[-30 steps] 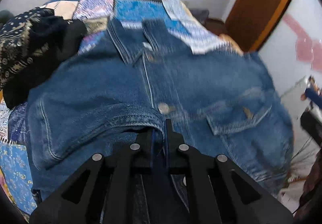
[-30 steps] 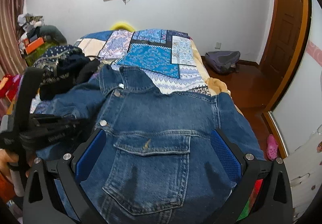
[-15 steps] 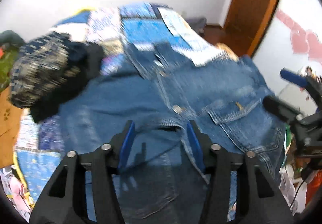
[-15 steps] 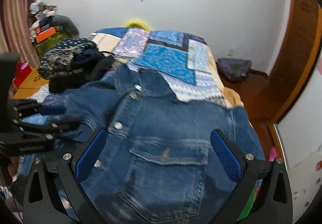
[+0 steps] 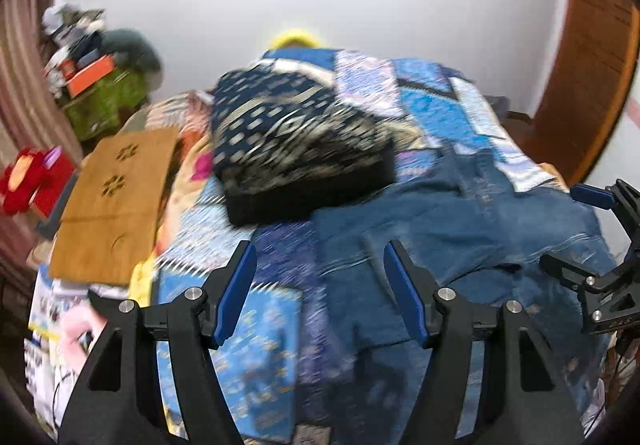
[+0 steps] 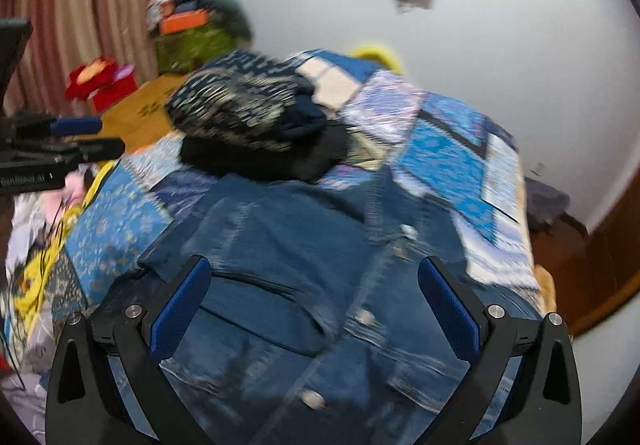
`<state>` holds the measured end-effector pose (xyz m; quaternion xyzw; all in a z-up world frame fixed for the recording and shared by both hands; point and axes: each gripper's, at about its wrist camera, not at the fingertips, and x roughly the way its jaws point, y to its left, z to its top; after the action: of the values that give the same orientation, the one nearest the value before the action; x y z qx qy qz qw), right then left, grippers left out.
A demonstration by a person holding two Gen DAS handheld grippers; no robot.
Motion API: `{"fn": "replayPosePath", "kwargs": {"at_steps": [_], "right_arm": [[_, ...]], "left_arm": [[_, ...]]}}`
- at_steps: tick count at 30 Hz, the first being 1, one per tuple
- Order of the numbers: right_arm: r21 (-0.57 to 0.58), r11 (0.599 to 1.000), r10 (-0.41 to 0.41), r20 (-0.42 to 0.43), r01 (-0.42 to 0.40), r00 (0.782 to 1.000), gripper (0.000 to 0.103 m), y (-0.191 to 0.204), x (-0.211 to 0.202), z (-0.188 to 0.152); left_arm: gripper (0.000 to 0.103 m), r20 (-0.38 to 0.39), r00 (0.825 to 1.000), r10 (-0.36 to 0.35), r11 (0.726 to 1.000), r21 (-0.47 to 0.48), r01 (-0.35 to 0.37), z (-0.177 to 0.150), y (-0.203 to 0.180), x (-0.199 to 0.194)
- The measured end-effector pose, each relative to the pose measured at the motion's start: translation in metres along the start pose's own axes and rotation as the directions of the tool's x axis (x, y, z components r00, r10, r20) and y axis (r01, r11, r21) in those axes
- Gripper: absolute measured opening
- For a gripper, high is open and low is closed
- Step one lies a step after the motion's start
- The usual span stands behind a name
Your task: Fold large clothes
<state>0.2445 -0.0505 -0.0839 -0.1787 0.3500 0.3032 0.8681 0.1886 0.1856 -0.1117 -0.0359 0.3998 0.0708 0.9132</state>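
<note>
Left wrist view: left gripper (image 5: 320, 285) stood wide, holding nothing, above the near left part of the bed (image 5: 248, 345); the jacket (image 5: 460, 245) lay to its right on the patchwork cover, just near of the dark clothes pile (image 5: 288, 149); right gripper (image 5: 592, 257) entered at the right edge. Right wrist view: right gripper (image 6: 316, 309) was likewise wide and empty over the jacket (image 6: 304, 285), front side up, buttons showing; collar pointed far, hem near, so the long axis ran near to far. Judged step: between grasps, a left panel apparently laid inward already; next move probably called for pinching the right sleeve or side edge and carrying it across. Blur limited detail.
</note>
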Motion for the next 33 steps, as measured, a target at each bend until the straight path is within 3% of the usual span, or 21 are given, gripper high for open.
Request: {"fn": "replayPosePath", "kwargs": {"at_steps": [5,12,18,19,21,24,33], "right_arm": [[-0.094,0.991,0.079,-0.132,-0.091,0.988,0.101,0.036,0.048,0.006],[-0.15,0.979,0.098,-0.258,-0.14,0.961,0.099,0.064,0.093,-0.001],[-0.17,0.973,0.092,-0.343,-0.158,0.935,0.071,0.073,0.121,-0.011],[-0.168,0.974,0.085,-0.345,-0.151,0.935,0.061,0.072,0.124,-0.012],[-0.146,0.977,0.101,-0.335,-0.157,0.937,0.05,0.067,0.123,-0.013],[-0.095,0.98,0.14,-0.293,-0.174,0.946,0.017,0.056,0.112,-0.01],[0.045,0.993,0.116,-0.109,-0.112,0.987,0.013,0.013,0.059,0.007]], "left_arm": [[0.065,-0.043,0.998,0.038,0.999,-0.027,-0.04,-0.023,0.025,0.007],[0.065,-0.082,0.996,0.04,0.998,-0.047,-0.044,-0.044,0.037,0.02],[0.065,-0.092,0.995,0.033,0.998,-0.056,-0.038,-0.049,0.039,0.026],[0.065,-0.09,0.995,0.034,0.998,-0.055,-0.039,-0.048,0.039,0.026],[0.065,-0.085,0.996,0.039,0.998,-0.049,-0.044,-0.047,0.037,0.025],[0.065,-0.077,0.996,0.048,0.998,-0.035,-0.05,-0.046,0.033,0.024],[0.065,-0.048,0.998,0.042,0.999,0.003,-0.042,-0.036,0.013,0.016]]}}
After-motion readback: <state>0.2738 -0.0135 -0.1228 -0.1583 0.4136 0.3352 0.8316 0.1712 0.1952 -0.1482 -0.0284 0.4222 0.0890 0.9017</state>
